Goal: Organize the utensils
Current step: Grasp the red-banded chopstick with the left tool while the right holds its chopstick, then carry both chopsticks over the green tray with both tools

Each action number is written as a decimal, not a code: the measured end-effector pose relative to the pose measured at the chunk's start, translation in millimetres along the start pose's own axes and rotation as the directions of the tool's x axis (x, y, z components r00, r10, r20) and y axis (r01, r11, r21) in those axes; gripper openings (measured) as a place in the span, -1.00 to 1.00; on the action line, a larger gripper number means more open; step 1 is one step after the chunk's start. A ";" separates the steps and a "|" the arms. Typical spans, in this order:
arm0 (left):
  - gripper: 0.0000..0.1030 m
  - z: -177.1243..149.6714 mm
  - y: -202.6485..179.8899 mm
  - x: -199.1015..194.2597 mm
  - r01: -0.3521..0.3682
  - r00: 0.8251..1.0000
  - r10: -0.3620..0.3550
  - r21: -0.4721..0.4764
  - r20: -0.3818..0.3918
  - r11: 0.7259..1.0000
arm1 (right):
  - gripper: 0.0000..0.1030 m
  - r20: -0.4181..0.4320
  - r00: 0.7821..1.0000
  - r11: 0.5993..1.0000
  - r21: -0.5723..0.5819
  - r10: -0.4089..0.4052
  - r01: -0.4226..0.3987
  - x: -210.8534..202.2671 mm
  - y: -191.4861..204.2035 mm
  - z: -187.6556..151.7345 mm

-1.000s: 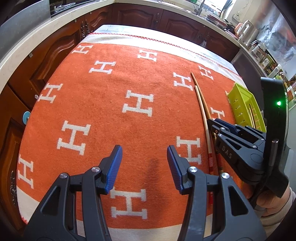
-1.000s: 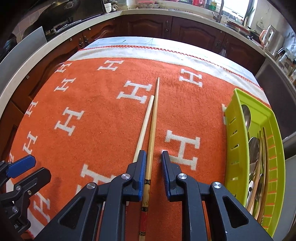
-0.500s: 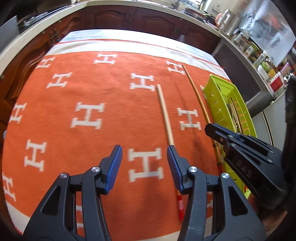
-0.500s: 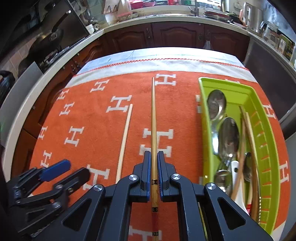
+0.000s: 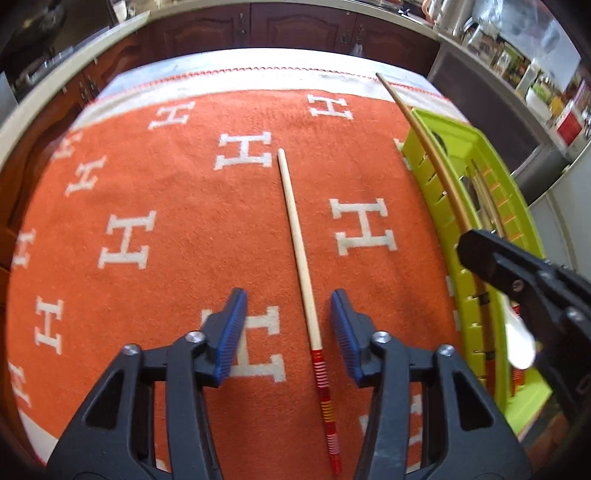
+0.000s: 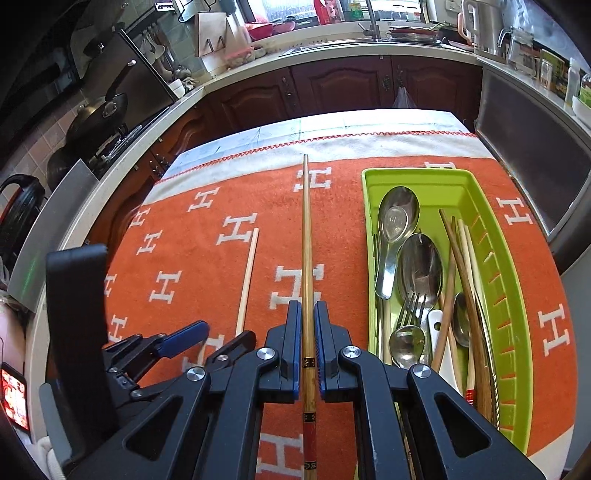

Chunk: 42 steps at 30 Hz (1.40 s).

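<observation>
Surface: orange H-pattern blanket [image 6: 207, 258], kitchen cabinets [image 6: 332, 88] behind | left claw [image 5: 288, 328] wide open, straddling pale chopstick [image 5: 295, 236] | right claw [image 6: 307, 332] clamping dark chopstick [image 6: 306, 229], left of green tray [image 6: 513, 314].

A home kitchen; dark wood cabinets [image 6: 332, 88] ahead of the claw; frying pan [image 6: 98, 114] far left; sink tap [image 6: 371, 18] beyond.
</observation>
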State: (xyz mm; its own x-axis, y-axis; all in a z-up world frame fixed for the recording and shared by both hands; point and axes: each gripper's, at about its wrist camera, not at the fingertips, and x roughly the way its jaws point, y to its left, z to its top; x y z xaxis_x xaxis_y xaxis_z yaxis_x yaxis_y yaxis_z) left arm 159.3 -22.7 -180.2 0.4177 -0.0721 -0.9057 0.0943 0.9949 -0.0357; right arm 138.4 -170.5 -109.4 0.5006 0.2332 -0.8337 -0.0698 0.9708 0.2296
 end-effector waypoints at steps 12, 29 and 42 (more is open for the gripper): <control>-0.94 -4.4 9.9 -7.2 0.016 0.999 -0.017 -0.017 -0.039 1.000 | -0.89 -0.002 1.000 1.000 0.011 0.029 -0.029 -2.9 -1.8 -7.2; -0.94 11.3 -31.7 -127.1 0.173 0.983 -0.176 0.062 0.051 0.983 | -0.88 0.075 0.995 0.996 0.055 0.067 -0.071 -83.7 -31.7 -38.7; -0.94 39.1 -123.0 -97.0 0.252 0.967 -0.249 0.059 -0.054 0.966 | -0.88 0.067 0.997 0.983 0.184 -0.029 0.016 -100.4 -121.2 -46.1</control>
State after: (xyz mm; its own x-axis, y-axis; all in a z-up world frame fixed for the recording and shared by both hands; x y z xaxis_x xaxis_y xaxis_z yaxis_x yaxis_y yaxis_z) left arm 142.5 -140.8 -71.4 0.3320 -0.3135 -0.8897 0.2496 0.9387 -0.2377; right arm 56.8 -309.0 -76.6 0.5594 0.2010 -0.8042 0.0978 0.9474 0.3048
